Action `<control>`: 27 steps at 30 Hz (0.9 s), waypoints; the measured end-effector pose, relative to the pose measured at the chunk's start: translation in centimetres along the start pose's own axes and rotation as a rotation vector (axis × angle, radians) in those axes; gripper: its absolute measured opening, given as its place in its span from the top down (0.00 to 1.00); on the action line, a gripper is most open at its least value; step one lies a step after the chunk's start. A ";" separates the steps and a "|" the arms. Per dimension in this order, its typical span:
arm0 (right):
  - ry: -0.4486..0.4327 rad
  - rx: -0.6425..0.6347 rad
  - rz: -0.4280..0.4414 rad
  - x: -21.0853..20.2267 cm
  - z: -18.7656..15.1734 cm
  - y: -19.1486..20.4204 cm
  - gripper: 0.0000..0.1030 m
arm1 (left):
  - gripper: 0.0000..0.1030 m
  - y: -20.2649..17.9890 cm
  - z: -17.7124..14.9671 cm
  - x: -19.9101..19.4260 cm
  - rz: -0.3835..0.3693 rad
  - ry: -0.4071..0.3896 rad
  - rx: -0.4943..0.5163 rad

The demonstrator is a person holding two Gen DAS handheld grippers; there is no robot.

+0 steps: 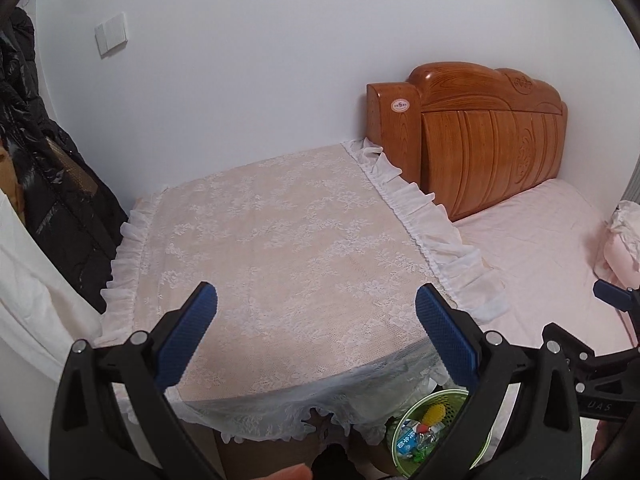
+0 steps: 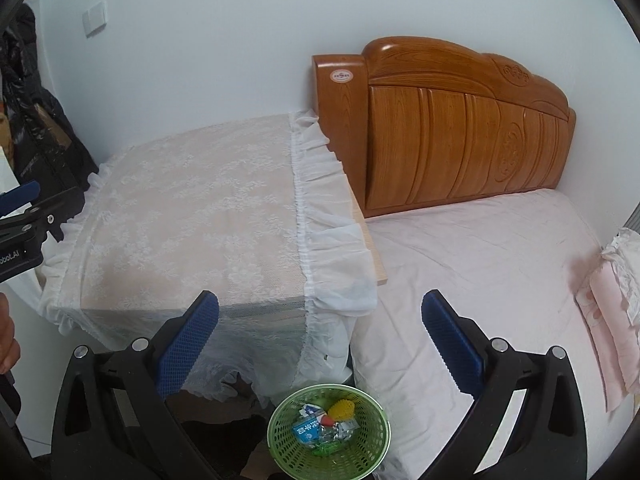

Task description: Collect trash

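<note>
Lace cloth [image 2: 192,216] overhangs beside green basket [image 2: 280,440] holding trash [image 2: 326,424].

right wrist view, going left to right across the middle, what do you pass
black jacket → lace-covered table → wooden headboard → pink folded bedding at the right edge

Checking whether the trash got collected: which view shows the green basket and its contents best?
The right wrist view. The whole green basket shows on the floor between the open fingers, with a yellow item and wrappers inside. In the left wrist view the basket is partly hidden behind the left gripper's right finger.
</note>
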State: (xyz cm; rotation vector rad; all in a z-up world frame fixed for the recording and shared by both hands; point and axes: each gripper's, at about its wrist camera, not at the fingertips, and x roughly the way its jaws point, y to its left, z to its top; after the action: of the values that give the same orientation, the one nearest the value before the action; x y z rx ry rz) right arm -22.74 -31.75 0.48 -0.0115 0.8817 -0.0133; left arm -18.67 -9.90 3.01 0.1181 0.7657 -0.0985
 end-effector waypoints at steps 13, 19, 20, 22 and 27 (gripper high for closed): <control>-0.062 -0.129 0.020 -1.7 1.9 6.0 0.02 | 0.07 4.1 1.0 -2.0 0.097 0.000 -0.105; -0.067 -0.147 0.044 -1.9 2.6 6.8 0.02 | 0.07 4.6 0.9 -2.4 0.110 0.009 -0.116; -0.064 -0.148 0.048 -1.9 2.8 6.7 0.02 | 0.07 4.6 0.8 -2.5 0.108 0.012 -0.118; -0.058 -0.154 0.053 -1.9 3.0 6.7 0.02 | 0.07 4.7 0.8 -2.4 0.104 0.019 -0.125; -0.055 -0.155 0.057 -2.0 3.0 6.9 0.02 | 0.07 4.8 0.6 -2.3 0.097 0.027 -0.138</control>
State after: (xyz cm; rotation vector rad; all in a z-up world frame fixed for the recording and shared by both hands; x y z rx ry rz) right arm -21.68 -24.82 3.80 -0.1308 0.8260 0.1078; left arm -19.25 -5.14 5.38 0.0250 0.7900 0.0482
